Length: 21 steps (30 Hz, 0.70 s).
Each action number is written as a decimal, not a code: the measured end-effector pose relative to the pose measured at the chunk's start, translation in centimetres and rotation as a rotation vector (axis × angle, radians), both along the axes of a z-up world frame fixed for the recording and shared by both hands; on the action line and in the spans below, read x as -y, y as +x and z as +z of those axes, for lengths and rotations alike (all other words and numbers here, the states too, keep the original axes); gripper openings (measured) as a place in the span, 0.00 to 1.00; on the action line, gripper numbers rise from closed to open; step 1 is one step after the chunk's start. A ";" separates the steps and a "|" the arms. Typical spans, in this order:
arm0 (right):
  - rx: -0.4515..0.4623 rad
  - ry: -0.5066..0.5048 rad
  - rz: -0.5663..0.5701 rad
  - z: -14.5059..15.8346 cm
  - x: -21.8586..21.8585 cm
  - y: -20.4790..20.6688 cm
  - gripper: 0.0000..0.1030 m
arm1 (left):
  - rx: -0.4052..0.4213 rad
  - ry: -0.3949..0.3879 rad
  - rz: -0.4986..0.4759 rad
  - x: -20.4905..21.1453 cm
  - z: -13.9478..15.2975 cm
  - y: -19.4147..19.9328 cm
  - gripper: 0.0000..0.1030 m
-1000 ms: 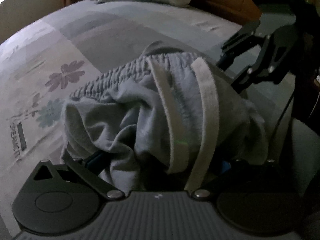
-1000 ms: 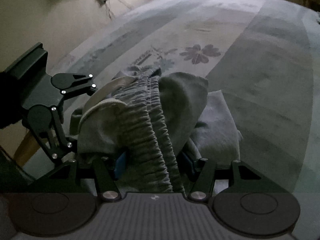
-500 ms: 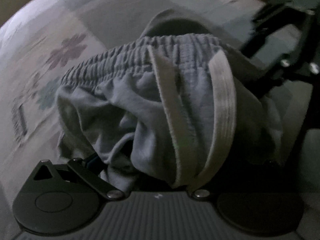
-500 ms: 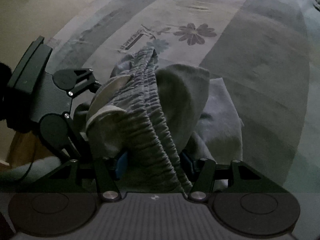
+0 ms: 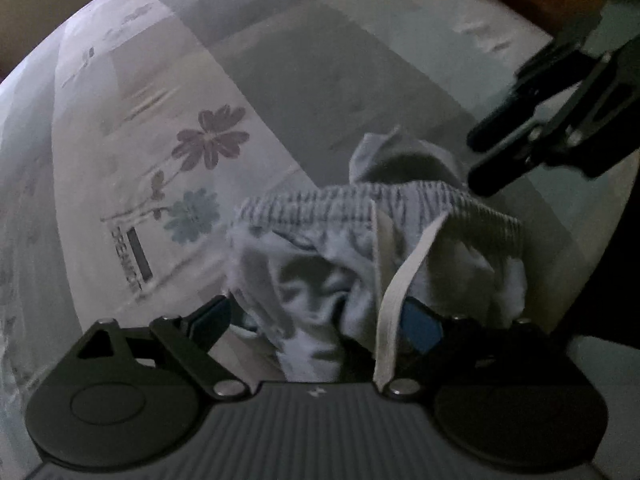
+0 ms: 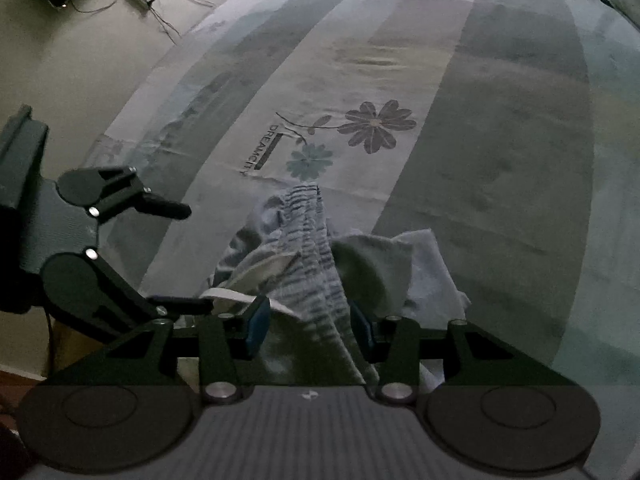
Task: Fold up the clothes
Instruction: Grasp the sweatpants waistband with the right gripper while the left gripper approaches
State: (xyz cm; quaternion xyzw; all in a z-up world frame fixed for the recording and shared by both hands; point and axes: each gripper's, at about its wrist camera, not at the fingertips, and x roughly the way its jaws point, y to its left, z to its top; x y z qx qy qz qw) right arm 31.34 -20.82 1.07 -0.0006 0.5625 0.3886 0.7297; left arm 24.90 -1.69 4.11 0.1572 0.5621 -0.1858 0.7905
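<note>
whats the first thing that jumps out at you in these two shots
The crumpled grey shorts, elastic waistband uppermost with a pale drawstring hanging down, fill the middle of both views, lying between the fingers of the left gripper and the right gripper. Behind them spreads the striped bedsheet, where a purple flower print and the word DREAMCITY sit just beyond the shorts.

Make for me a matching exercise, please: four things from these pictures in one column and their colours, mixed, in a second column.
Things:
1. drawstring
2. large flower print
3. finger pads
4. shorts

Colours:
a. purple
b. blue
c. white
d. grey

Pairs: 1-c, 2-a, 3-b, 4-d
</note>
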 end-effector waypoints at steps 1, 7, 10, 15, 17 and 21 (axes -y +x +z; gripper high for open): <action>-0.012 0.002 -0.013 -0.2 -0.3 0.1 0.49 | 0.010 -0.011 -0.017 -0.4 0.4 0.2 0.88; -0.070 -0.013 -0.084 -2.4 -1.8 0.9 0.50 | 0.014 -0.085 -0.098 -2.2 0.3 2.0 0.89; -0.071 -0.027 -0.091 -3.5 -2.4 1.5 0.52 | -0.006 -0.095 -0.105 -2.5 -0.7 2.1 0.89; -0.137 -0.002 -0.078 -5.9 -2.7 2.6 0.55 | -0.007 -0.122 -0.095 -2.6 -2.4 2.0 0.89; -0.170 0.016 -0.051 -6.5 -2.8 2.6 0.56 | 0.000 -0.128 -0.080 -2.7 -2.9 2.0 0.89; -0.137 0.039 0.046 -5.2 -3.4 2.0 0.56 | 0.017 -0.125 -0.048 -2.8 -3.7 1.9 0.89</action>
